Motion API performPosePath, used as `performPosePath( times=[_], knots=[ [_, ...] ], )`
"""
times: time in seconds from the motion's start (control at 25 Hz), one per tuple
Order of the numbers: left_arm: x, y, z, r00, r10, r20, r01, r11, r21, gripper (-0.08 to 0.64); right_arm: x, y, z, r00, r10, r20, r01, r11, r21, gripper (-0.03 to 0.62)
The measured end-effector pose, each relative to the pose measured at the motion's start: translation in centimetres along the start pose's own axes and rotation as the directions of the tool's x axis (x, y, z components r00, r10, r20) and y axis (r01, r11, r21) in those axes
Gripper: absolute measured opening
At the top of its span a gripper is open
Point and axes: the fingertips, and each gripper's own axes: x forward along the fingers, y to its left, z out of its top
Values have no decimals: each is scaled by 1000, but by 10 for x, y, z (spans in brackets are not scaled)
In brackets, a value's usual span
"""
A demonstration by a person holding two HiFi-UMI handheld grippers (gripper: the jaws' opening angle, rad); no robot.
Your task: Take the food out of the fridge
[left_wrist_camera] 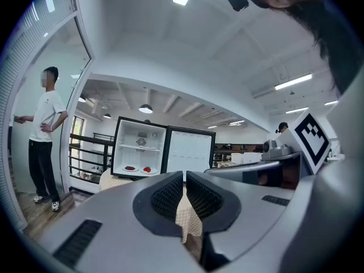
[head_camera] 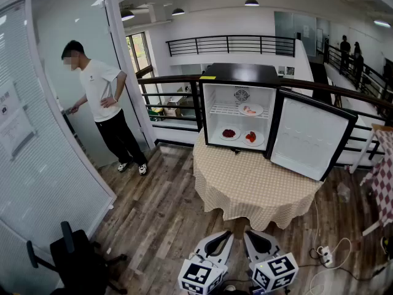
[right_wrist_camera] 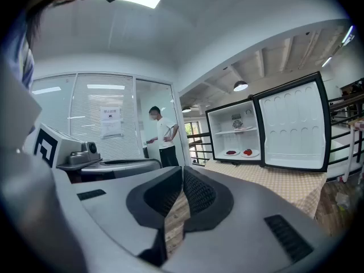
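Our left gripper (left_wrist_camera: 185, 175) has its jaws closed tip to tip with nothing between them. Our right gripper (right_wrist_camera: 182, 172) beside it is likewise closed and empty. Both hang low at the near side of the round table (head_camera: 255, 189), well apart from the fridge (head_camera: 239, 72). All the food is inside that fridge: a lower-left plate (head_camera: 229, 133) of dark red pieces, a lower-right plate (head_camera: 250, 137) of brighter red, and an upper plate (head_camera: 250, 110) on the wire shelf.

Our worries, left to right: the table stands between us and the plates, so a long lean across it could drag the cloth. The plates look shallow, and we judge that a pinch on one rim could tip a plate and slide the food off. The upper plate might catch on the wire shelf. If we reached in with the jaws closed, we would shove a plate rather than take it. At the right the open door (head_camera: 310, 137) juts out over the table, where a careless swing could knock it. The cables (head_camera: 324, 252) on the floor could snag a foot.

The table wears a tan checked cloth that hangs down its sides. At left are a glass partition (head_camera: 37, 134) and a black chair (head_camera: 73, 260), with a person (head_camera: 101, 97) standing by the glass. The wood-plank floor (head_camera: 159, 208) runs back to a dark railing (head_camera: 172, 82), and a second checked table (head_camera: 384, 177) sits at far right.
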Motion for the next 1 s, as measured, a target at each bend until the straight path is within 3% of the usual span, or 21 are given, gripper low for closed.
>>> performPosePath(
  times=[0.6,1.0],
  knots=[
    [-5,-17,1,1000,-18,-3,18,999,43,28,-14,-1,0,999,-8,42,7,999,37,25],
    [-22,-5,-5,999,19,-39,-17,999,48,28,-6,12,-8,999,32,39,-34,998,59,25]
  ],
)
